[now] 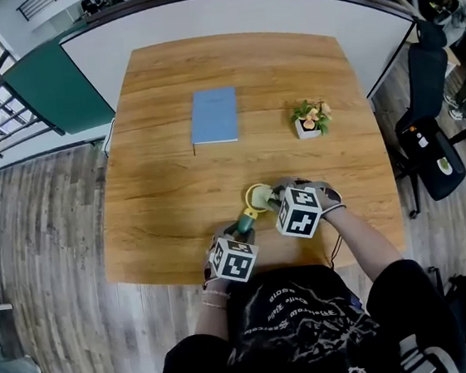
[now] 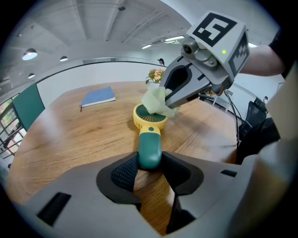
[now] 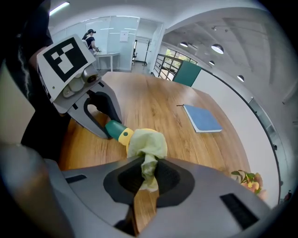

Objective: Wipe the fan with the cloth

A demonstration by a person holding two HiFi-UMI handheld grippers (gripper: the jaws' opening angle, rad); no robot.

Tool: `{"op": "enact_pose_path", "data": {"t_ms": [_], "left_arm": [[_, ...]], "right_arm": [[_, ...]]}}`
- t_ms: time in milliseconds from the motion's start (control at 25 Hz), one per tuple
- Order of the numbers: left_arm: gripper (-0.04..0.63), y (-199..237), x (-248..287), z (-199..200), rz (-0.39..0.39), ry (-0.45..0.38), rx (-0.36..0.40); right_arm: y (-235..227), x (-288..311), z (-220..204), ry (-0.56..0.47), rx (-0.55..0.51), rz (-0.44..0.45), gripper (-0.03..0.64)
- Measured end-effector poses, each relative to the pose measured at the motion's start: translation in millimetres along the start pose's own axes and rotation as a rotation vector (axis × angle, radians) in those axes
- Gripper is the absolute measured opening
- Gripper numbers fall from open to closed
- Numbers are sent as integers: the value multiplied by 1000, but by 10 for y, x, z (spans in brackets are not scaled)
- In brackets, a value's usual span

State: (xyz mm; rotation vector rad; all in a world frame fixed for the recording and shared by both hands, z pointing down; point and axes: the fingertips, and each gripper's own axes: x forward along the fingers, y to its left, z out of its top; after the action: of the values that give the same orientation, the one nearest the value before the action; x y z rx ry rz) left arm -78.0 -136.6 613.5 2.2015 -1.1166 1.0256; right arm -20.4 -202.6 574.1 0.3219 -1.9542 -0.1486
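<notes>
Left tool (image 2: 150,162) clamps the fan (image 2: 149,122) by its green handle near the surface's (image 1: 166,189) near edge; right tool (image 3: 148,175) pinches the cloth (image 3: 147,143) against the yellow head. Wiping looks under way; how much remains is unclear.

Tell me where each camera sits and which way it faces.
Head view: on the person's head, looking steeply down at the table; shows torso, forearms, left gripper and right gripper.
Left gripper view: on the left gripper, looking along its jaws, shut on the fan handle; the right gripper faces it.
Right gripper view: on the right gripper, along jaws pinching the cloth on the fan head.
Shared: both gripper views show fan, cloth, blue book.
</notes>
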Motion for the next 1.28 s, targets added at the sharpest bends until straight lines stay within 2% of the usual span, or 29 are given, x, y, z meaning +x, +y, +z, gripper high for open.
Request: {"op": "enact_pose_path", "data": {"t_ms": [520, 720, 840, 960, 1080, 1160, 1280], "left_arm": [[181, -7, 1, -2, 1, -10, 29], [181, -33, -2, -8, -10, -17, 71], [181, -64, -1, 1, -26, -21, 110], [181, -152, -1, 23, -52, -25, 175], [181, -258, 2, 37, -77, -25, 275], [181, -310, -2, 35, -101, -21, 315], [181, -339, -9, 49, -129, -15, 366]], "right_arm": [[430, 75, 327, -89, 2, 85, 55], [756, 18, 356, -43, -51, 286, 57], [627, -125, 471, -57, -61, 303, 57], [356, -254, 605, -68, -65, 276, 57], [186, -261, 627, -3, -112, 267, 57], [166, -183, 592, 64, -175, 273, 58], [343, 10, 420, 199, -241, 378, 57]]}}
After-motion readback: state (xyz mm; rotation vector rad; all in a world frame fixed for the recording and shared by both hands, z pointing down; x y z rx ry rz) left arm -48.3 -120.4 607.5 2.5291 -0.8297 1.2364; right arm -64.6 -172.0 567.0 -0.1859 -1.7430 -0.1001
